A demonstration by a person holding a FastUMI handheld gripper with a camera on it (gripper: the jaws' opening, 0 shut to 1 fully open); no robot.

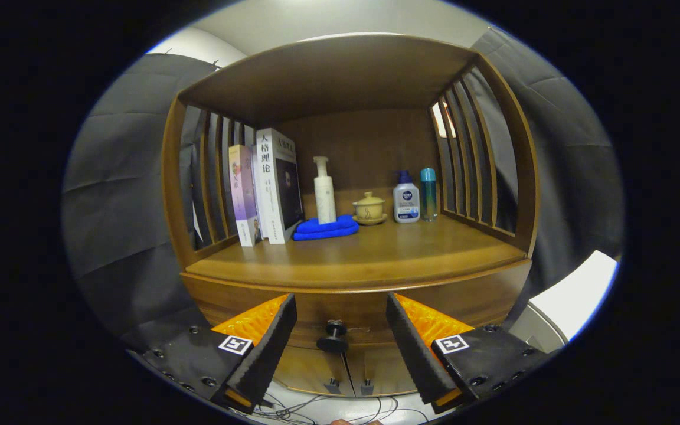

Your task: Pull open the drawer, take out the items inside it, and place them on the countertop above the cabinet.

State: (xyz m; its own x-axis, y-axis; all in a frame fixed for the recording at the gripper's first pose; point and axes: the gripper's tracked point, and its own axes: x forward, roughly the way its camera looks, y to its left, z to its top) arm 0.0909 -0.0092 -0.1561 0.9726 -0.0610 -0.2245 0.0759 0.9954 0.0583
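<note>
A wooden cabinet stands ahead of me, its drawer (pixel 352 313) shut under the countertop (pixel 375 254). The drawer's dark round knob (pixel 333 337) lies between my two fingers, a little beyond their tips and nearer the left one. My gripper (pixel 340 348) is open, with nothing held; both fingers hang in front of the drawer face without touching it. What the drawer holds is hidden.
On the countertop stand two books (pixel 263 189), a white pump bottle (pixel 324 192), a blue cloth (pixel 325 228), a lidded cup on a saucer (pixel 369 208) and two small bottles (pixel 414 198). Slatted sides and a top board enclose it. Two doors (pixel 346 372) sit below; cables lie on the floor.
</note>
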